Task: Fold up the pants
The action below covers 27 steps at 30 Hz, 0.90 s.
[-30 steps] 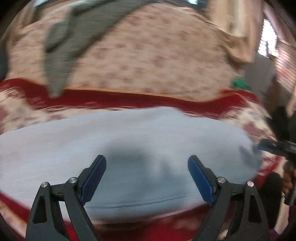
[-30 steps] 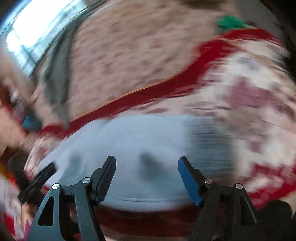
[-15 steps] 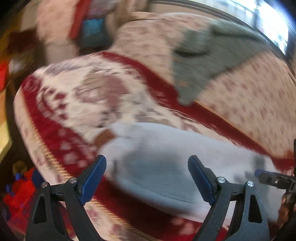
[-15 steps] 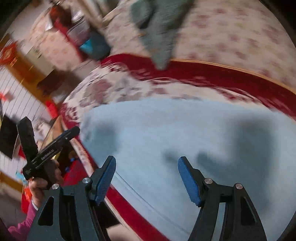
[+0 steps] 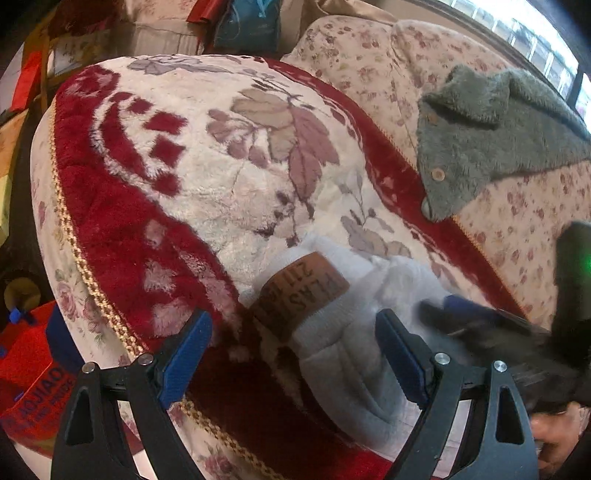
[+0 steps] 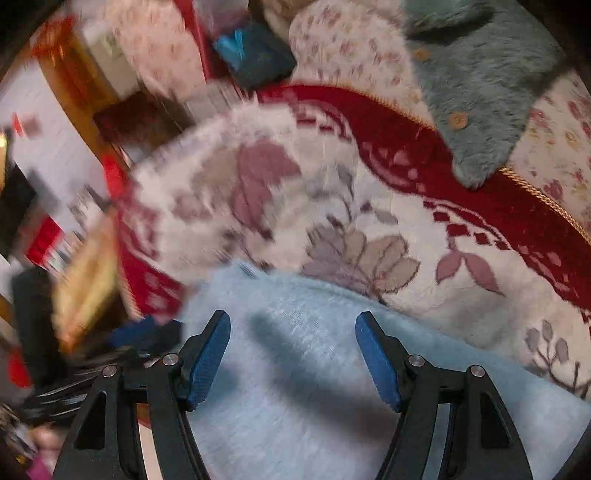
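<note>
A: Pale blue-grey pants (image 5: 332,354) lie on a red and cream floral blanket (image 5: 207,177), near its front edge with the gold braid. In the left wrist view the waistband end shows, soft and fleecy, with a brown leather-look patch (image 5: 301,295) sewn on; its lettering is too curved to read.

B: And from the other side?

A: In the right wrist view the same pants (image 6: 295,369) fill the lower frame as a flat, smooth expanse of knit cloth, crossed by two dark shadows.

B: The tools?

A: The left gripper (image 5: 293,354) hangs over the waistband with its blue pads spread wide, the patch between them but not pinched. The right gripper (image 6: 291,358) also stands apart above the cloth, nothing caught in it. It appears blurred at the right edge of the left view (image 5: 480,325), close over the pants.

B: What lies around?

A: A grey fuzzy garment (image 5: 491,125) with buttons is draped on the flowered sofa back (image 5: 362,59), its tip touching the blanket's red border. A teal bag (image 5: 247,22) sits beyond the blanket, and a red box (image 5: 33,387) lies on the floor at lower left. A hand (image 5: 554,435) shows at the lower right corner.
</note>
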### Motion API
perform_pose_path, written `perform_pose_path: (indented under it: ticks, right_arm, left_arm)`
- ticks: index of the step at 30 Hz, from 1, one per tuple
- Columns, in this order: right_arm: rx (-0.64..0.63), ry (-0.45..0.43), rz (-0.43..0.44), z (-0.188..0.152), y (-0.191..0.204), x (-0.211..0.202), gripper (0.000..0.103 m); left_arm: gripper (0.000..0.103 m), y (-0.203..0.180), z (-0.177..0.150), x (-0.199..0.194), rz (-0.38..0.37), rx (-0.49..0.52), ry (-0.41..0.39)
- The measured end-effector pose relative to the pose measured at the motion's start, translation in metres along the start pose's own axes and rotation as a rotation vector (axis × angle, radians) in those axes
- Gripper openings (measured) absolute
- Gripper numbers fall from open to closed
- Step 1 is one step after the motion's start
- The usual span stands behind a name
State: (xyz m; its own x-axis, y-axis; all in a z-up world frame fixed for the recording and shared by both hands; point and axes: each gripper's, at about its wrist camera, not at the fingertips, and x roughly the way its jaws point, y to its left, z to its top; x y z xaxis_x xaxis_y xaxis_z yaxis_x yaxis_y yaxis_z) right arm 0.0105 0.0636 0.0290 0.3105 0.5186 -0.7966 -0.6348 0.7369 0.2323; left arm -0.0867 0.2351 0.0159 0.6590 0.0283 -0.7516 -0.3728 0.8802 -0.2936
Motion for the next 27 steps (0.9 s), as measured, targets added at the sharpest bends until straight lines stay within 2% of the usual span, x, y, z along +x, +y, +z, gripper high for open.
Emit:
perform_pose_path:
  ticks: [1, 3, 6, 10, 13, 16, 18, 22, 24, 27]
  right_arm:
    - [-0.032, 0.021, -0.032, -0.003, 0.004, 0.010, 0.077]
    - [-0.104, -0.001, -0.072, -0.005, 0.012, 0.010, 0.078]
    - [-0.124, 0.009, -0.031, 0.001, 0.008, -0.007, 0.078]
    - [-0.144, -0.004, 0.023, 0.016, 0.003, -0.026, 0.078]
    - [-0.199, -0.010, 0.002, 0.022, 0.009, -0.030, 0.078]
    - [-0.199, 0.025, 0.021, 0.014, 0.005, -0.037, 0.078]
    - [-0.173, 0.032, 0.036, 0.002, -0.012, -0.046, 0.078]
    - [-0.154, 0.072, -0.010, -0.020, -0.050, -0.061, 0.078]
    - [-0.197, 0.081, -0.096, -0.027, -0.066, -0.066, 0.079]
    - [-0.229, 0.110, -0.137, -0.030, -0.081, -0.071, 0.079]
  left_arm:
    - [0.089, 0.000, -0.001, 0.002, 0.007, 0.004, 0.007]
    - [0.089, 0.000, -0.002, 0.000, 0.014, 0.009, -0.004]
    - [0.089, -0.001, -0.005, -0.010, 0.019, 0.019, -0.024]
    - [0.089, 0.000, -0.015, -0.016, 0.014, 0.017, -0.004]
    - [0.089, 0.005, -0.023, -0.017, -0.018, -0.022, 0.023]
    - [0.089, 0.011, -0.026, -0.016, -0.042, -0.053, 0.042]
    - [0.089, 0.014, -0.026, -0.014, -0.073, -0.073, 0.048]
    - [0.089, 0.006, -0.028, -0.006, -0.116, -0.044, 0.099]
    - [0.089, -0.001, -0.027, -0.007, -0.134, -0.021, 0.114]
    - [0.089, -0.016, -0.025, -0.017, -0.164, -0.006, 0.144]
